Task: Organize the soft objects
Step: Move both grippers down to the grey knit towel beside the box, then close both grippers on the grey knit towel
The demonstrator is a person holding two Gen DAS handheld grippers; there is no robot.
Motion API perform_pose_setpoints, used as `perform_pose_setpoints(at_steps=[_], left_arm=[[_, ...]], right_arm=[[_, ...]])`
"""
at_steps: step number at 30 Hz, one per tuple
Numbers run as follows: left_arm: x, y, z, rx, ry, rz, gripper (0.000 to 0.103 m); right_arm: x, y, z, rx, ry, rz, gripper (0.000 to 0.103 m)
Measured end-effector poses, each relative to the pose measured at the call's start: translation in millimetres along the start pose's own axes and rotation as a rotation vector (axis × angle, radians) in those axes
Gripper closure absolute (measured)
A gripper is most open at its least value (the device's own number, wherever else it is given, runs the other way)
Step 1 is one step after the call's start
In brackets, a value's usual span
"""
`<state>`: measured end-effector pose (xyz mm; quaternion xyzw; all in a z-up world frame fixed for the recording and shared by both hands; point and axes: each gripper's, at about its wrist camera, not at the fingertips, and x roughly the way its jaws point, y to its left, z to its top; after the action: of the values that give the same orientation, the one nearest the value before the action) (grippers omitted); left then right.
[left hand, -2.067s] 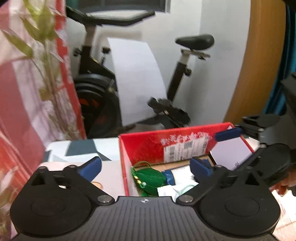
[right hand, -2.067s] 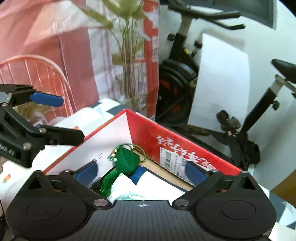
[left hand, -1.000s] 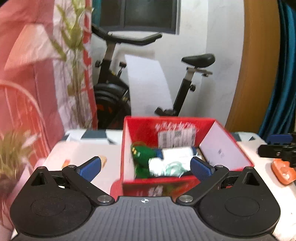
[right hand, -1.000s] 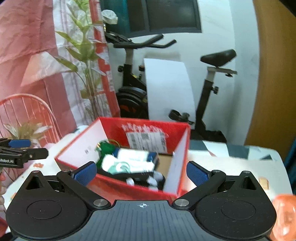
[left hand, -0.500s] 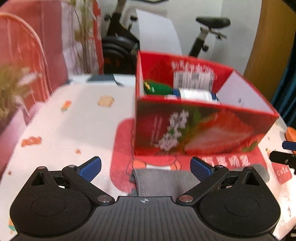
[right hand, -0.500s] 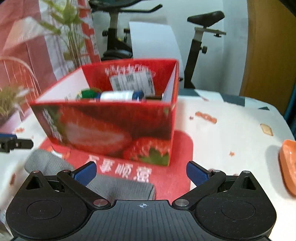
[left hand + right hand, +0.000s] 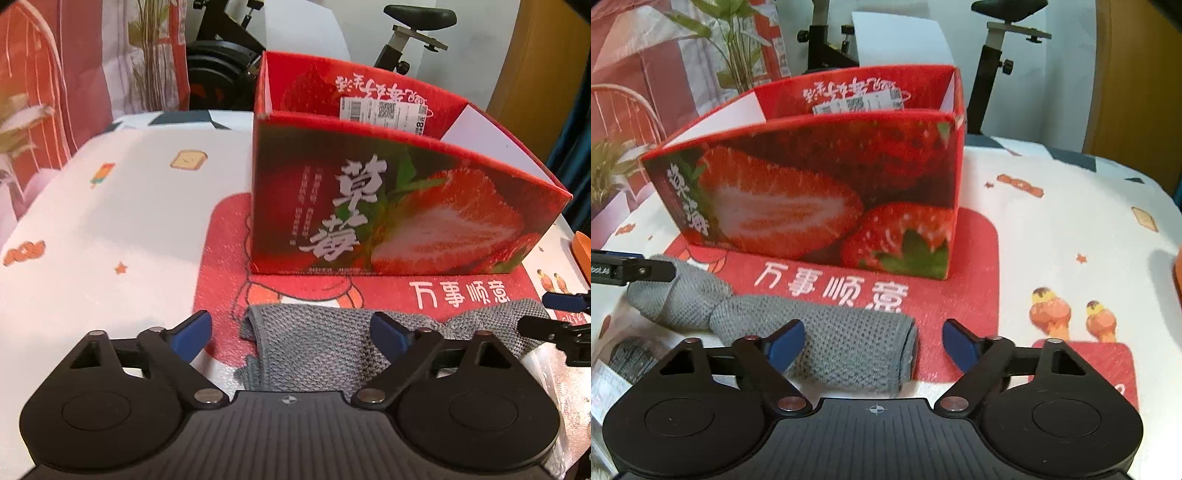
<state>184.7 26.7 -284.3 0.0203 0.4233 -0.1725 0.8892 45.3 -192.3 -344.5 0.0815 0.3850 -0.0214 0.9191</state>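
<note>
**Both grippers closing in over the grey cloth**

The left gripper [image 7: 291,334] is tilting downward, its jaws wide but just now narrowing, straddling one end of the grey knitted cloth [image 7: 314,347] without pinching it. The right gripper [image 7: 873,341] is doing likewise at the cloth's other, rolled end. Beyond both sets of fingers the strawberry box [image 7: 399,206] is standing on the red mat [image 7: 975,258], its contents hidden.

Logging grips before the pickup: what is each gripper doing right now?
Left gripper: open, jaws just closing, straddling one end of the grey cloth.
Right gripper: open, jaws just closing over the other end.
</note>
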Motion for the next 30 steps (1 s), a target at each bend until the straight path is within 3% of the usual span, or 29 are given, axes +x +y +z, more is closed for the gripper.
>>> perform_pose_setpoints(at_steps=[6,13,22,26,30], left_arm=[[8.4,0.6,-9.3,-0.004,0.028,-0.028,0.023],[11.2,3.8,-11.2,-0.021,0.03,-0.045,0.023],[10.5,3.6,-11.8,-0.022,0.036,-0.045,0.028],[9.3,-0.9,-10.7,0.012,0.055,-0.055,0.037],[9.8,-7.0,-7.7,0.063,0.07,-0.073,0.055]], right_arm=[[6.8,-1.2,-4.1,0.008,0.02,0.038,0.04],[8.7,-0.7,-5.9,-0.006,0.009,0.042,0.041],[9.0,1.3,-4.5,-0.011,0.013,0.043,0.052],[9.2,2.2,-2.9,-0.012,0.022,0.062,0.062],[8.9,5.5,-2.5,-0.021,0.026,0.089,0.075]])
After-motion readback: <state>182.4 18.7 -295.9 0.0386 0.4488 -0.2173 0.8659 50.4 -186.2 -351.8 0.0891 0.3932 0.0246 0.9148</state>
